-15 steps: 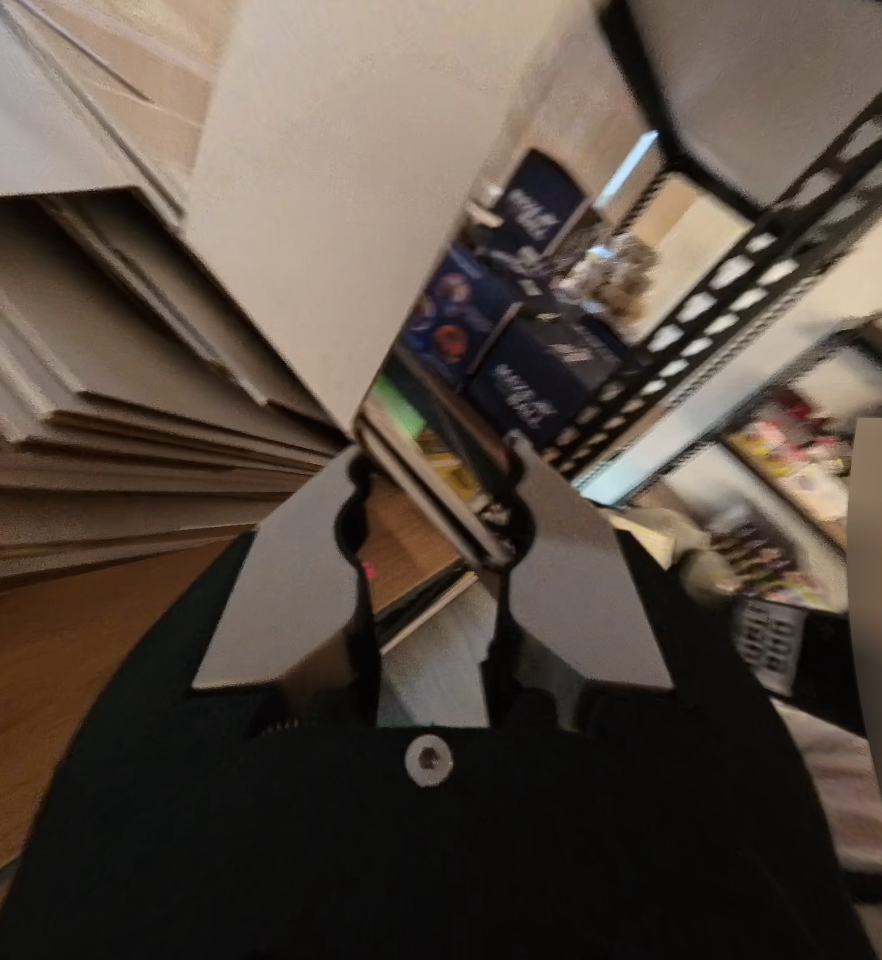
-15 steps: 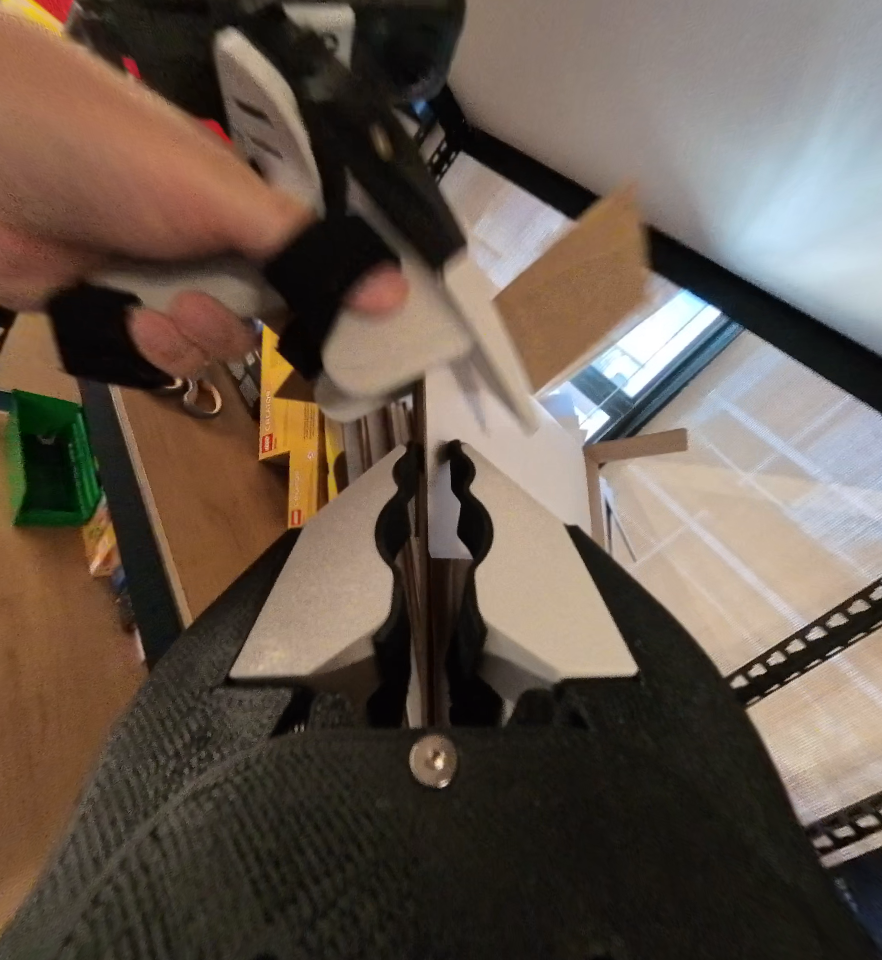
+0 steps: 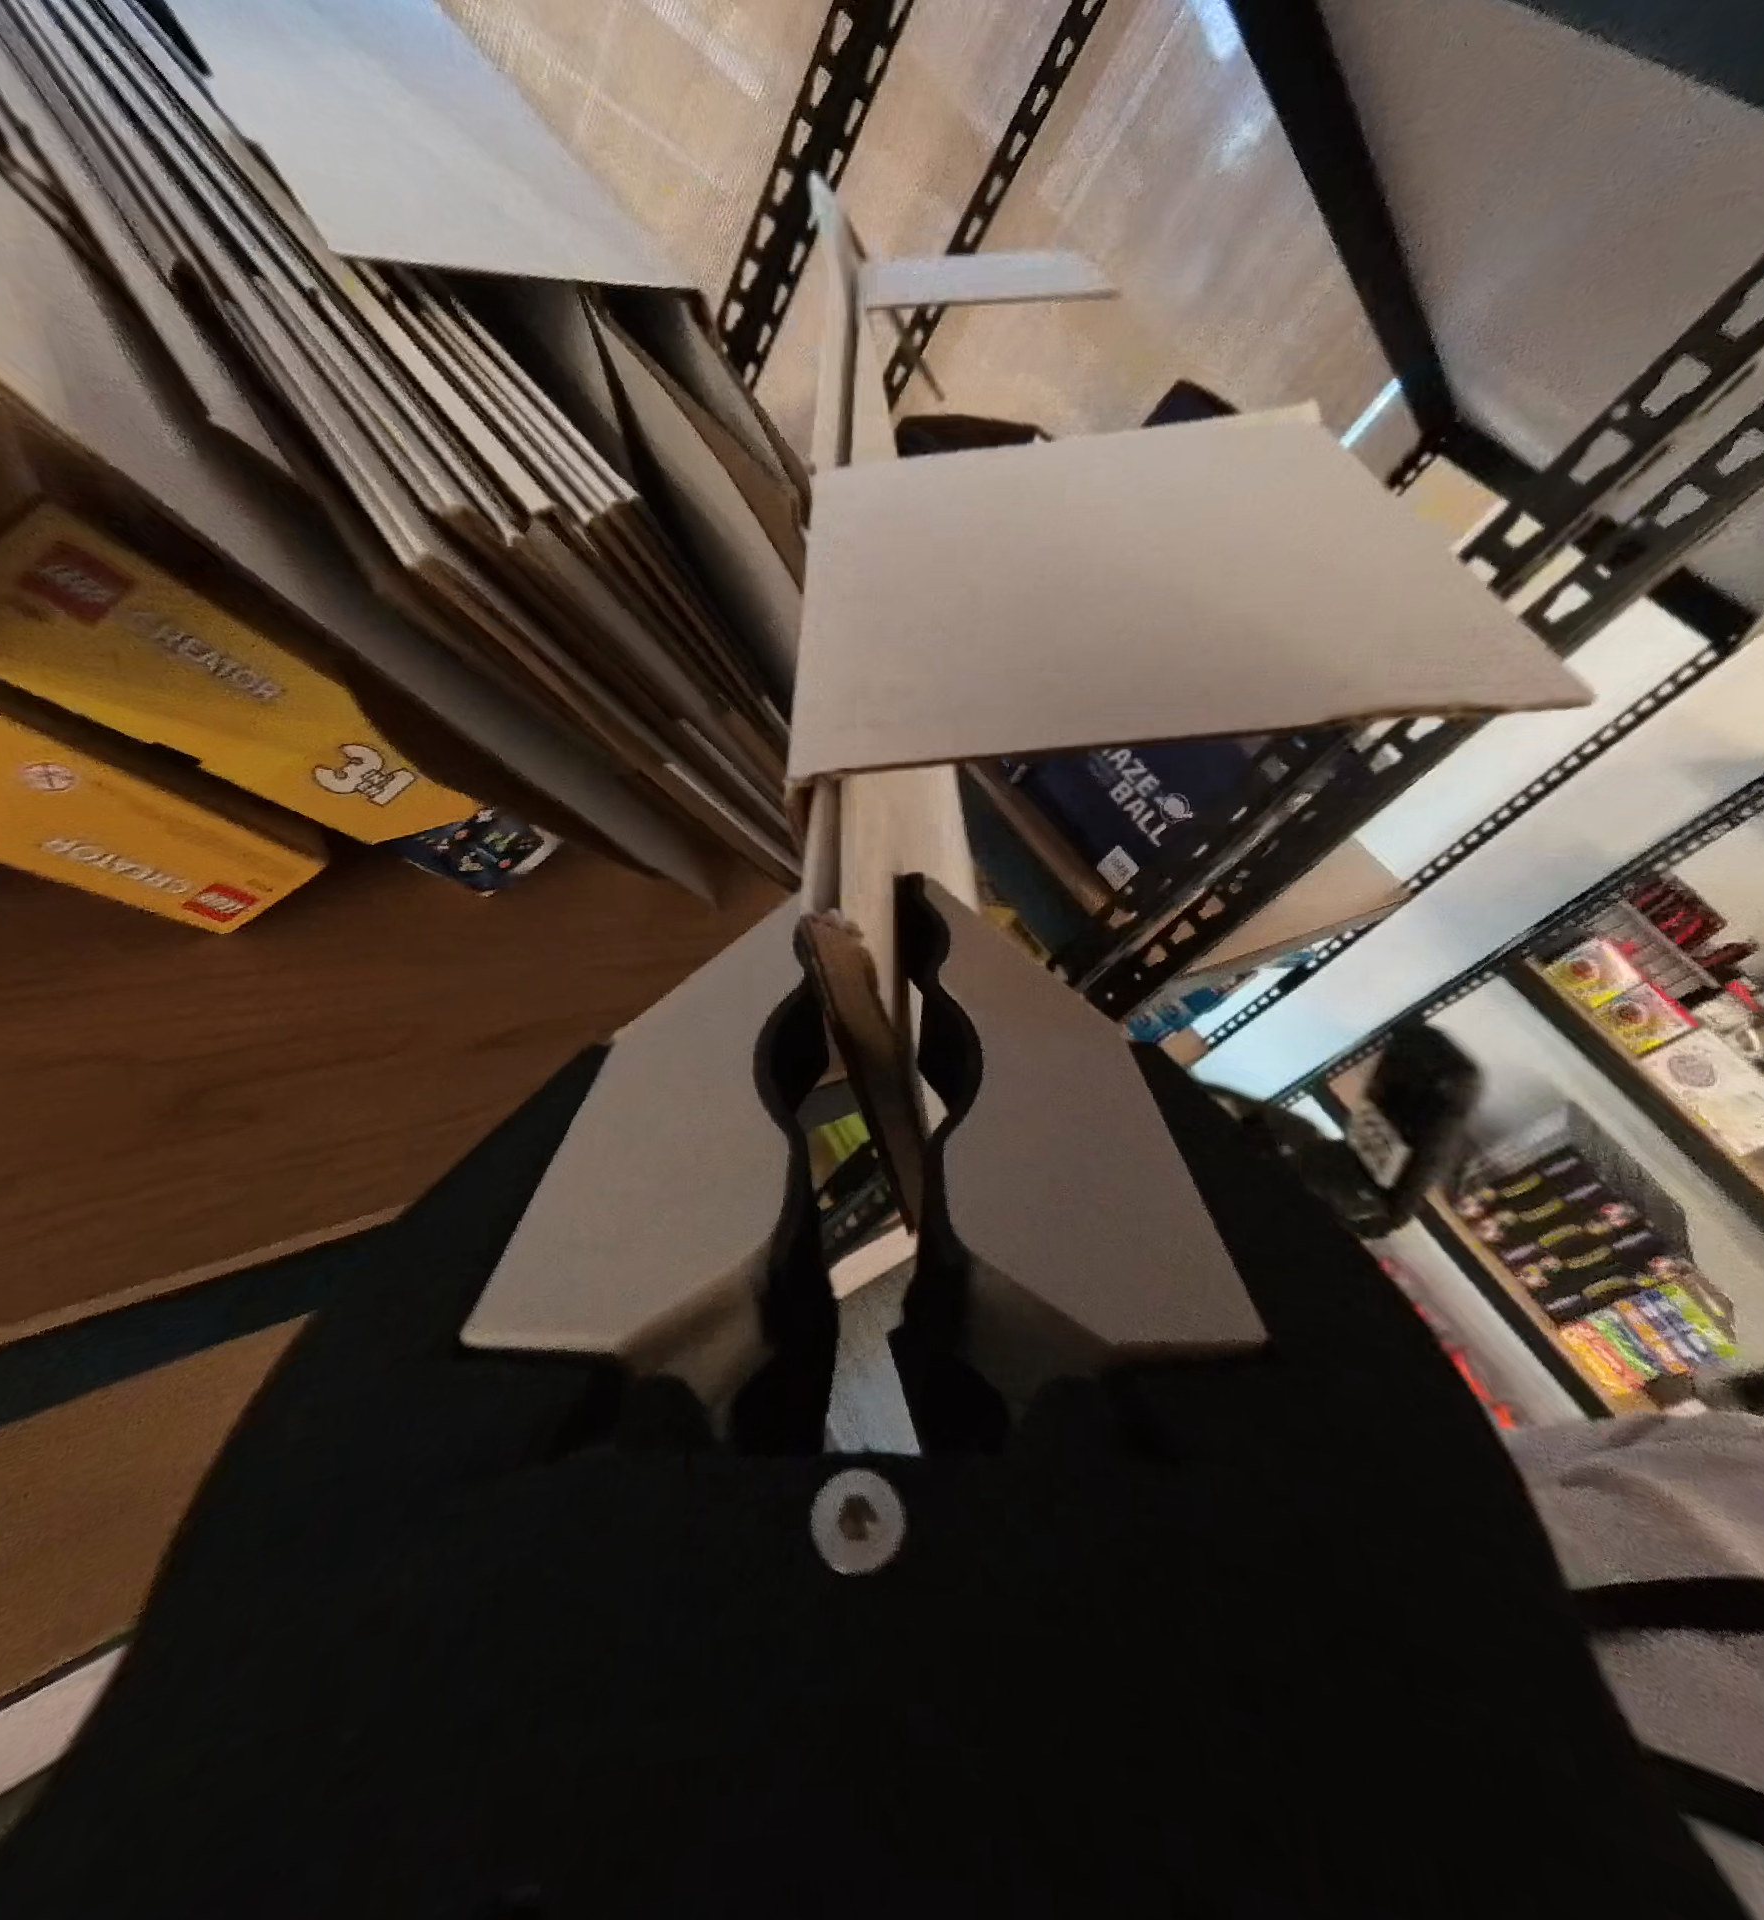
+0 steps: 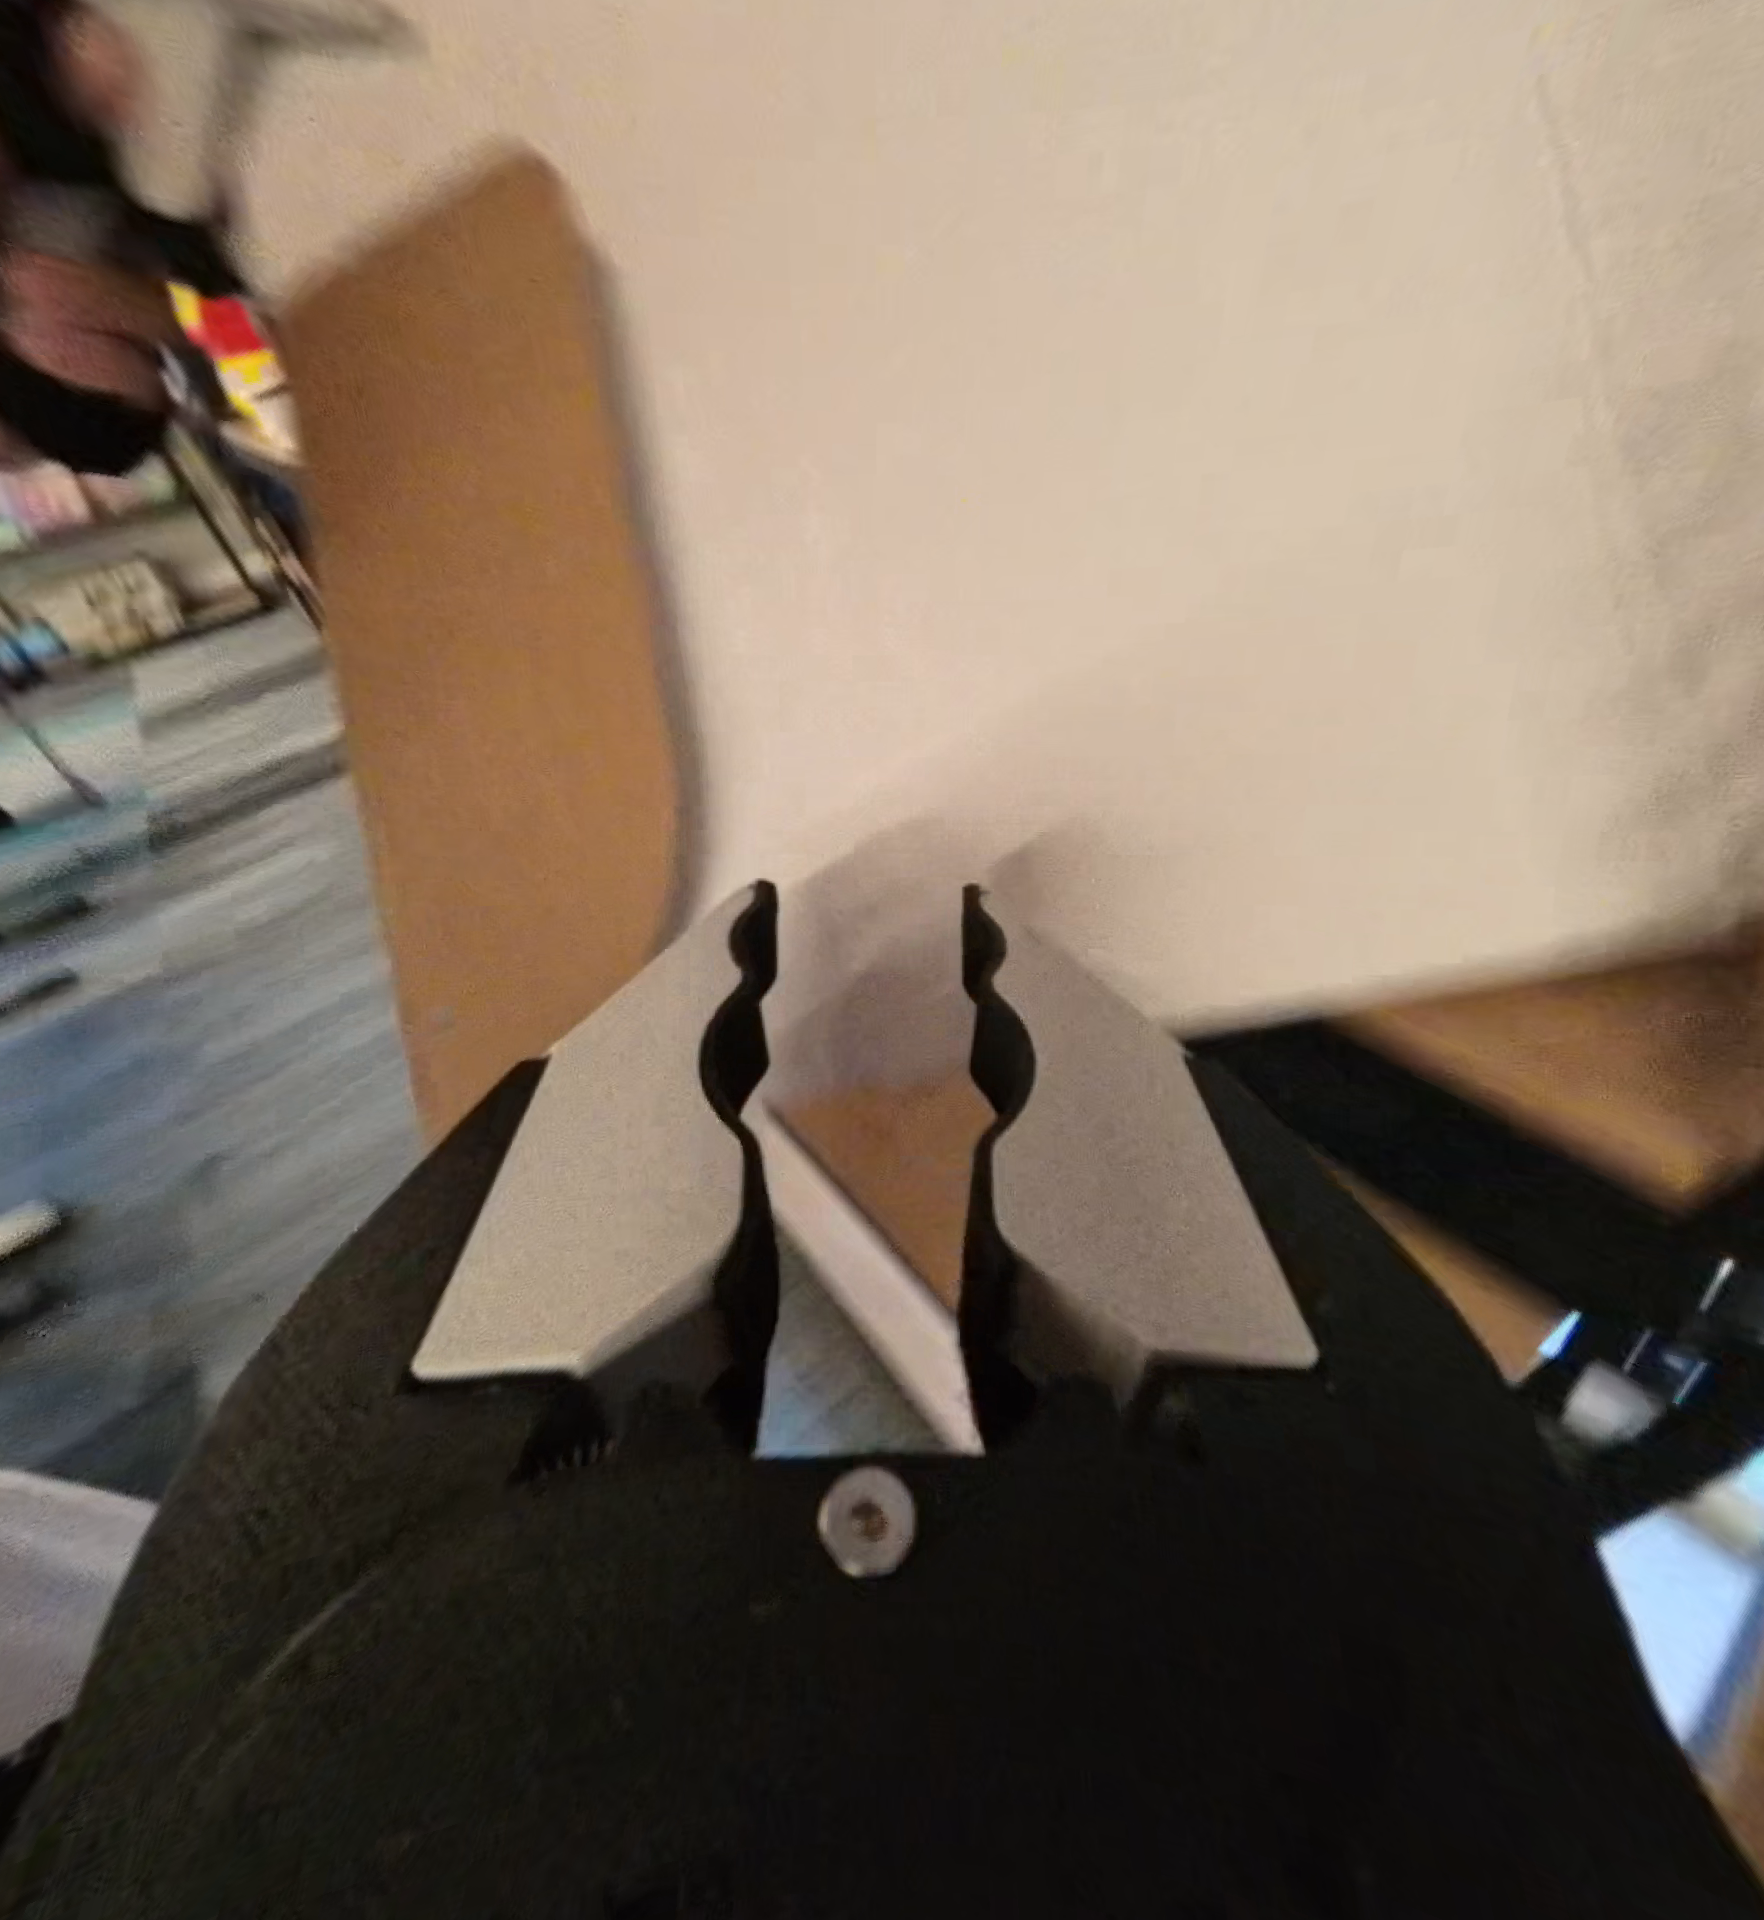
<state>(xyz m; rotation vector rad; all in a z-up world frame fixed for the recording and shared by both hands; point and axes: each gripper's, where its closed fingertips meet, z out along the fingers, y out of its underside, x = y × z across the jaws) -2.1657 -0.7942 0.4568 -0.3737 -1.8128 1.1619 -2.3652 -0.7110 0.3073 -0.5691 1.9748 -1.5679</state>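
Observation:
My left gripper (image 3: 857, 904) is shut on the brown edge of a flattened white cardboard box (image 3: 1117, 603), whose panel spreads above and right of the fingers. In the right wrist view the same box (image 4: 1169, 416) fills the frame as a white face, with a brown flap (image 4: 483, 623) hanging at left. My right gripper (image 4: 867, 904) is open. A folded edge of the box lies between its jaws, near the left one. The left gripper and a hand (image 4: 57, 260) show blurred at the upper left.
A stack of flat cardboard sheets (image 3: 421, 416) stands on a wooden shelf (image 3: 234, 1091) beside yellow toy boxes (image 3: 161, 665). Black perforated shelf uprights (image 3: 1636, 468) run at right. More shelves of goods (image 3: 1636, 1195) stand farther off. Grey floor (image 4: 182, 935) lies at left. Spacing between my two grippers at the tips: around 25 cm.
My right gripper has opened and let go of the cardboard edge it was pinching. My left gripper has closed on the box's edge. Both views have swung.

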